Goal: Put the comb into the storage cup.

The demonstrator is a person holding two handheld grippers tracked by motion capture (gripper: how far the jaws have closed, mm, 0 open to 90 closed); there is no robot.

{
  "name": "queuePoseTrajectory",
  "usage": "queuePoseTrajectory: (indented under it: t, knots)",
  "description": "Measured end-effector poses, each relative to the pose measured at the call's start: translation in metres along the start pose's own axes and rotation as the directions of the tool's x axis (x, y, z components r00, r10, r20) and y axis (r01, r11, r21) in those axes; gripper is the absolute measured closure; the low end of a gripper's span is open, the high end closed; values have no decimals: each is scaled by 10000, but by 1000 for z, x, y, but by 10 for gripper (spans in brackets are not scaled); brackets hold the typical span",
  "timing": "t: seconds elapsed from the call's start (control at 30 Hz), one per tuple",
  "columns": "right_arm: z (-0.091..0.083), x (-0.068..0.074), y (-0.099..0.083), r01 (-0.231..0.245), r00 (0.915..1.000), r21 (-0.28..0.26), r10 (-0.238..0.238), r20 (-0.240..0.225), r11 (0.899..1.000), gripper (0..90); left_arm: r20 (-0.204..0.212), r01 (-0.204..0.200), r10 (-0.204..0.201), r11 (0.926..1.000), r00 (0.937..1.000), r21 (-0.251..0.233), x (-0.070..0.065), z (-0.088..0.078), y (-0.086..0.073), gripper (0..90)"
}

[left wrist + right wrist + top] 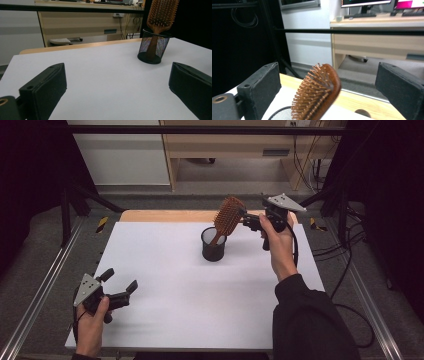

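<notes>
A brown wooden hairbrush (228,216) stands handle-down in a black mesh cup (213,246) at the middle back of the white table, its bristled head leaning right. My right gripper (246,219) hovers just right of the brush head and is open. In the right gripper view the brush (318,92) rises between the wide-apart jaws without touching them, above the cup's rim (278,113). My left gripper (120,279) rests open at the front left, holding nothing. From the left gripper view the cup (153,48) and brush (162,15) are far off at the upper right.
The white tabletop (200,290) has a wooden strip (165,215) along its back edge. A black frame bar (200,129) crosses above the back. Metal rails run down both sides, and cables (350,255) trail on the floor to the right.
</notes>
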State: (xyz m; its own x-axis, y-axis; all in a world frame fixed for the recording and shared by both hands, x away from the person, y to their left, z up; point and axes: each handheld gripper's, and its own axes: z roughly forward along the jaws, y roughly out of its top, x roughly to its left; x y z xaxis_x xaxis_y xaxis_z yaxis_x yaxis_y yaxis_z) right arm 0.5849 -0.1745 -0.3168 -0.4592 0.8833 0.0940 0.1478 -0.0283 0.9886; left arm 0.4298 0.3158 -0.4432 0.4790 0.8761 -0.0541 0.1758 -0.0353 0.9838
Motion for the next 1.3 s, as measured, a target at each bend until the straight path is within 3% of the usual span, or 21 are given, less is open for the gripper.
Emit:
queuePoseTrajectory:
  t: [0.27,0.6,0.83,1.03,1.3]
  knots:
    - [-38,-10,-13,43,9996,-302,-35,296,9995,37,-90,-8,7,10000,10000,-61,2,-4,0,17]
    - [-87,-18,-32,441,9977,-379,-420,523,9983,47,-211,92,-96,9997,9997,-208,7,-9,0,17]
    - [-113,-21,-48,401,9976,-350,-380,585,9986,43,-137,47,-51,9997,9999,-252,5,-12,0,16]
    - [-129,-26,-67,417,9971,-26,-414,643,9991,37,-116,-70,66,9995,9999,-309,4,-13,0,16]
    - [-151,-33,-95,69,9970,208,-85,774,9998,42,-43,-114,112,9992,9999,-383,4,-14,0,16]
